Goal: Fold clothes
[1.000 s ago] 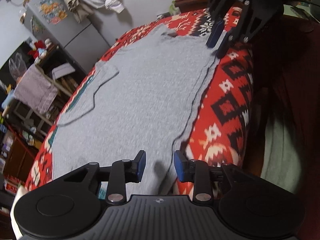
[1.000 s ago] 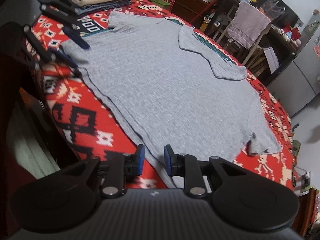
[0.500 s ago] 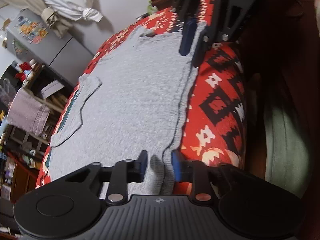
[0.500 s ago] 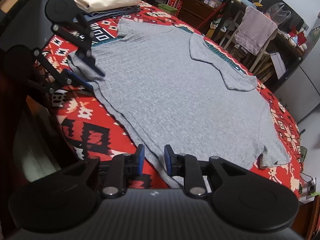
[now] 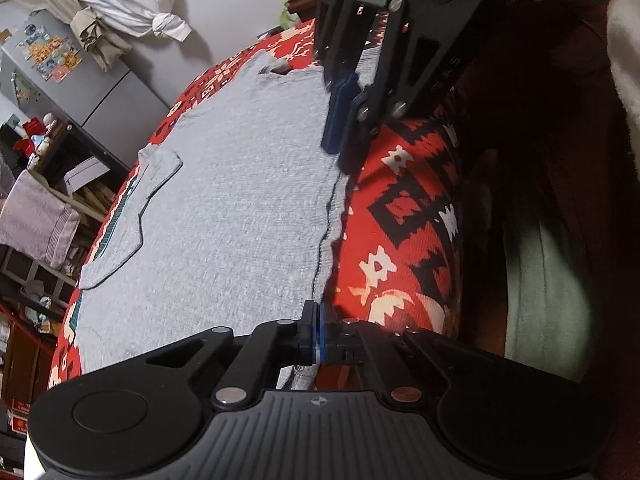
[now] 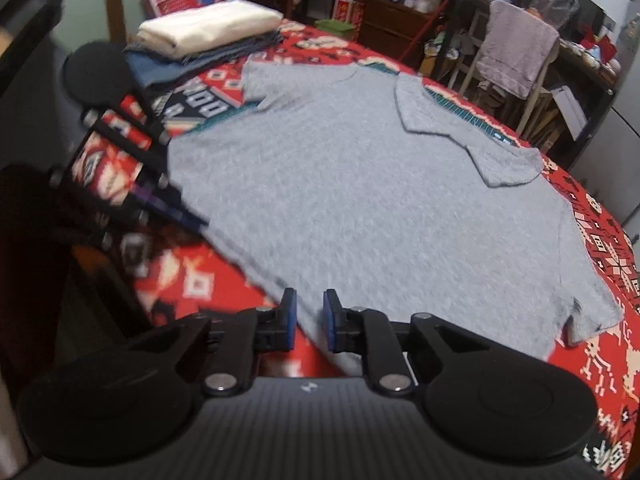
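Grey shirt [image 6: 368, 200] spread flat on the red patterned surface [image 6: 600, 248], long axis running between the tools. Left tool [image 5: 316, 338] pinched shut on the near edge. Right tool [image 6: 309, 320] part open, straddling the same edge, gripping nothing.

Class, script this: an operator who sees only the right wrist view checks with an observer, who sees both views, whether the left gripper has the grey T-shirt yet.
Operator: My left gripper is a blur here. Is it shut on the grey T-shirt?
Observer: Yes. Its own camera shows the pads pressed together on the shirt's near edge.
Operator: How does my right gripper look from there?
Observer: Its fingers point down at that same edge, nearer the collar.
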A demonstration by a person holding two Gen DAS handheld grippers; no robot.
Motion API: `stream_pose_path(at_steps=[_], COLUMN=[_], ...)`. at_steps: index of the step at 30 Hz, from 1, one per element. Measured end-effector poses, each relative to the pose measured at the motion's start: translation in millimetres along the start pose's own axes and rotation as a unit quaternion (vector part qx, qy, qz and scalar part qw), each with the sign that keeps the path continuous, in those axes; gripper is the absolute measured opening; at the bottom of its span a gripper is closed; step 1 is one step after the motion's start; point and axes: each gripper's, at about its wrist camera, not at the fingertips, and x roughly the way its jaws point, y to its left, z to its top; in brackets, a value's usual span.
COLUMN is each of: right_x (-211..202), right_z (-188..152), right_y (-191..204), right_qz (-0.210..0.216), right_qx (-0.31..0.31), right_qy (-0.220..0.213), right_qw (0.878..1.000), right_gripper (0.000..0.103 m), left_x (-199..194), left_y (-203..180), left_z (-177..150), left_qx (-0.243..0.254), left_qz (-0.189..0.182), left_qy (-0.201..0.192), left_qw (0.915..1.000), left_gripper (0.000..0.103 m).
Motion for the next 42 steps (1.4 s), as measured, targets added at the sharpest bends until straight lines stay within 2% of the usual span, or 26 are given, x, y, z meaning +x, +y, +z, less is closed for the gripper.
stream_pose_path(at_steps=[4,9,13,16,20,25,29,32,36,38,42], right_x=[15,2,-20,-17,-13,-28,-47,-44,-32,-35,-43], right_z=[3,-6,-13,-21,-29,-37,-41,-49,-59,-61,-68], right_y=[-7,-9,-29,-42,-42,-37,-55,-72,-73,-69,-70], right_qz=[0.014,0.033,0.007,-0.022,-0.024,-0.005,-0.035,-0.06,-0.055,-0.056,-0.052], right_qx=[0.047,0.057,0.107,0.14,0.143,0.137,0.174,0.209,0.213,0.204,0.227], right_qy=[0.014,0.034,0.018,0.027,0.042,0.053,0.032,0.038,0.053,0.058,0.063], right_qw=[0.999,0.997,0.994,0.99,0.989,0.989,0.984,0.975,0.974,0.976,0.97], right_gripper=[0.008,0.008,0.008,0.008,0.008,0.008,0.009,0.011,0.011,0.011,0.011], left_x=[-1,-3,-4,-6,-7,-11,-14,-15,-16,-17,-18], left_y=[0,0,2,3,4,9,14,16,17,17,18], left_z=[0,-2,-4,-5,-7,-9,-12,-13,-14,-15,-19], left_qx=[0.003,-0.003,-0.01,-0.014,-0.021,-0.036,-0.051,-0.055,-0.058,-0.059,-0.064], left_qz=[0.001,0.004,0.008,0.011,0.014,0.021,0.026,0.027,0.028,0.029,0.033], left_qy=[0.003,0.003,0.003,0.002,0.001,0.0,0.0,0.001,0.002,0.003,0.004], left_qw=[1.0,1.0,0.9999,0.9998,0.9997,0.9991,0.9984,0.9981,0.998,0.9978,0.9974], left_gripper=[0.001,0.001,0.002,0.004,0.005,0.006,0.008,0.008,0.008,0.008,0.008])
